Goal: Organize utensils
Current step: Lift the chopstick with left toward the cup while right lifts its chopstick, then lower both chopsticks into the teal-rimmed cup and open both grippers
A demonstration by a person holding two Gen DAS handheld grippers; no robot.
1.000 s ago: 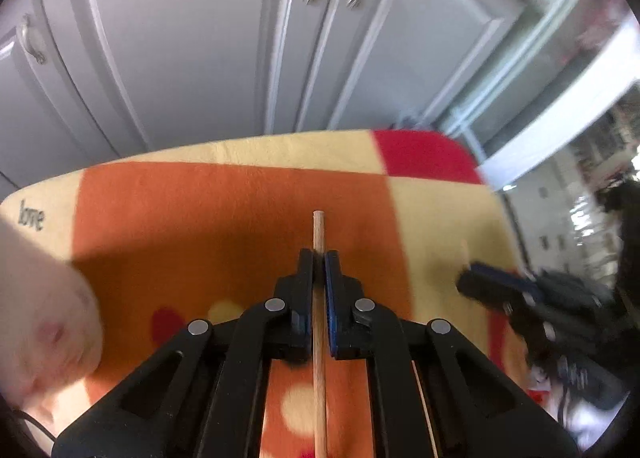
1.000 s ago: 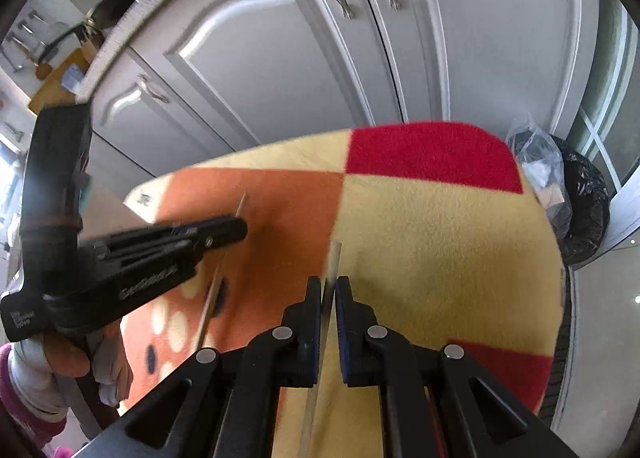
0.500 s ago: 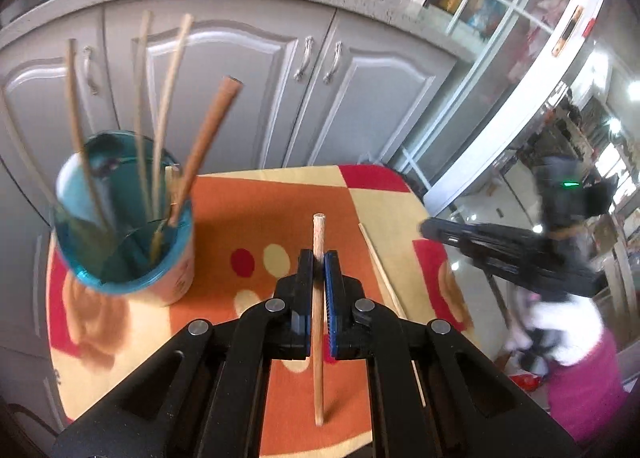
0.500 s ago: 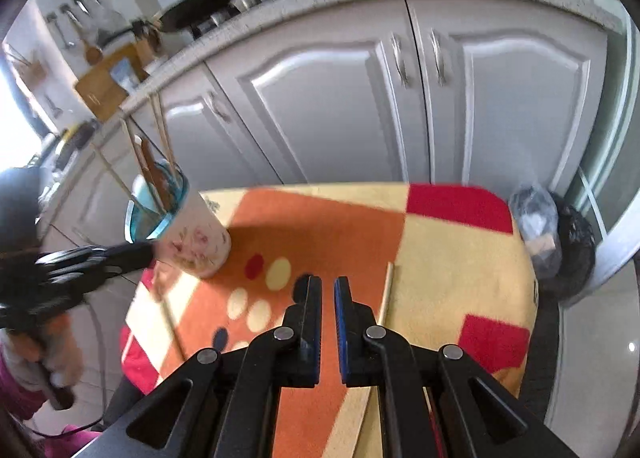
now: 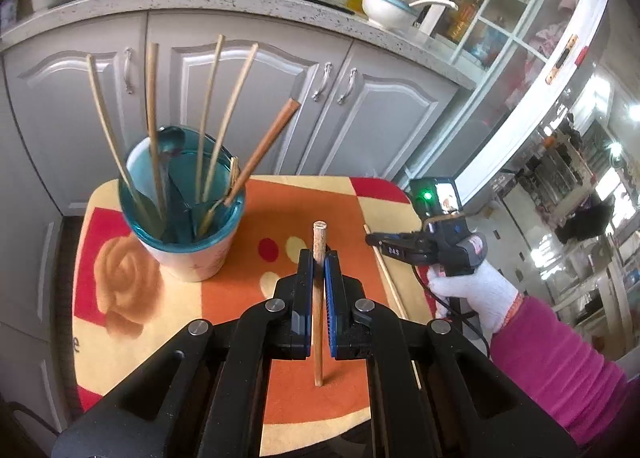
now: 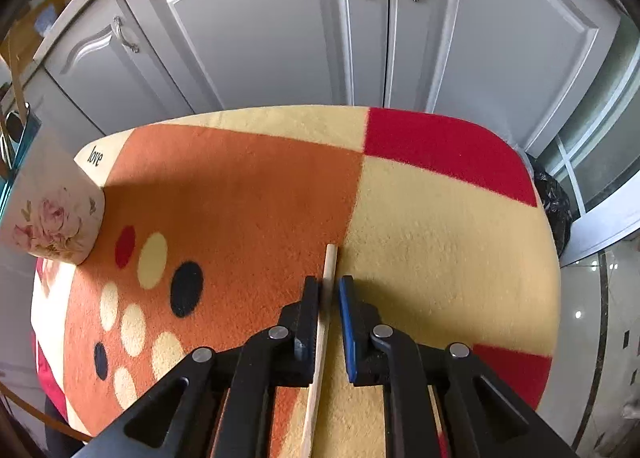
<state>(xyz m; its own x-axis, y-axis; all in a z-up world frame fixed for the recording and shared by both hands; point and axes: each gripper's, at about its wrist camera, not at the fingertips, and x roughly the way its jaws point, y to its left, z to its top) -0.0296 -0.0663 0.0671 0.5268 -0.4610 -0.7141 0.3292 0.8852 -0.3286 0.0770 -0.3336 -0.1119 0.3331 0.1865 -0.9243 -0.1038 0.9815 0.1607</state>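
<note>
My left gripper [image 5: 319, 254] is shut on a wooden chopstick [image 5: 319, 234], held upright above the patterned mat [image 5: 280, 210]. To its left stands a floral cup [image 5: 192, 262] with a teal inside, holding several chopsticks and a spoon. My right gripper [image 5: 370, 239], in a white-gloved hand, is low at the mat's right side. Its tips are over the far end of a second chopstick [image 5: 386, 274]. In the right wrist view this chopstick [image 6: 331, 258] lies on the mat [image 6: 440, 238] in the narrow slot of the shut right gripper [image 6: 329, 282]. It rests against the left pad. The cup [image 6: 52, 218] is at far left.
Grey cabinet doors [image 6: 280, 30] stand behind the small table. A counter [image 5: 240, 2] above carries a stove with pots, an oil bottle and a bowl. A black bag [image 6: 556, 202] sits on the floor to the right. A pink sleeve [image 5: 560, 370] reaches in from the right.
My left gripper rose and drew back with its chopstick, so the cup came into view. My right gripper lifted off the mat, then dropped back over the lying chopstick.
</note>
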